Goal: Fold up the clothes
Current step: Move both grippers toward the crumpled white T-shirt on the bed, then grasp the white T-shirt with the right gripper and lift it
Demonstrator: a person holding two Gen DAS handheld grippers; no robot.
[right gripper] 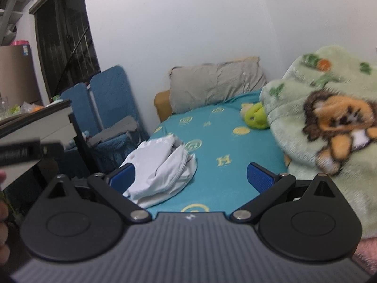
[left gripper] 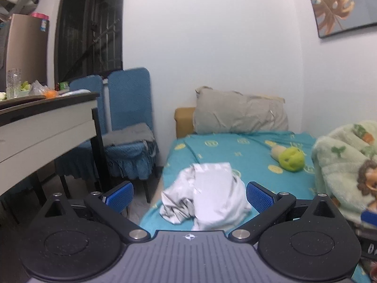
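Observation:
A crumpled white garment [left gripper: 207, 193] lies in a heap on the teal bedsheet [left gripper: 247, 151], near the bed's left edge. My left gripper [left gripper: 189, 195] is open above and short of it, its blue pads [left gripper: 121, 194] spread wide with nothing between them. In the right wrist view the same white garment [right gripper: 162, 167] sits left of centre on the teal bedsheet [right gripper: 223, 141]. My right gripper [right gripper: 192, 176] is open too, hanging over the sheet with its left pad [right gripper: 123, 176] in front of the garment's edge. Neither gripper touches the cloth.
A pale green lion-print blanket [right gripper: 329, 122] is piled on the bed's right side. A green plush toy [left gripper: 291, 159] and a grey pillow [left gripper: 240, 115] lie farther back. Left of the bed stand blue chairs [left gripper: 129, 122] and a cluttered table [left gripper: 47, 118]. Part of the other gripper [right gripper: 23, 151] shows at the left.

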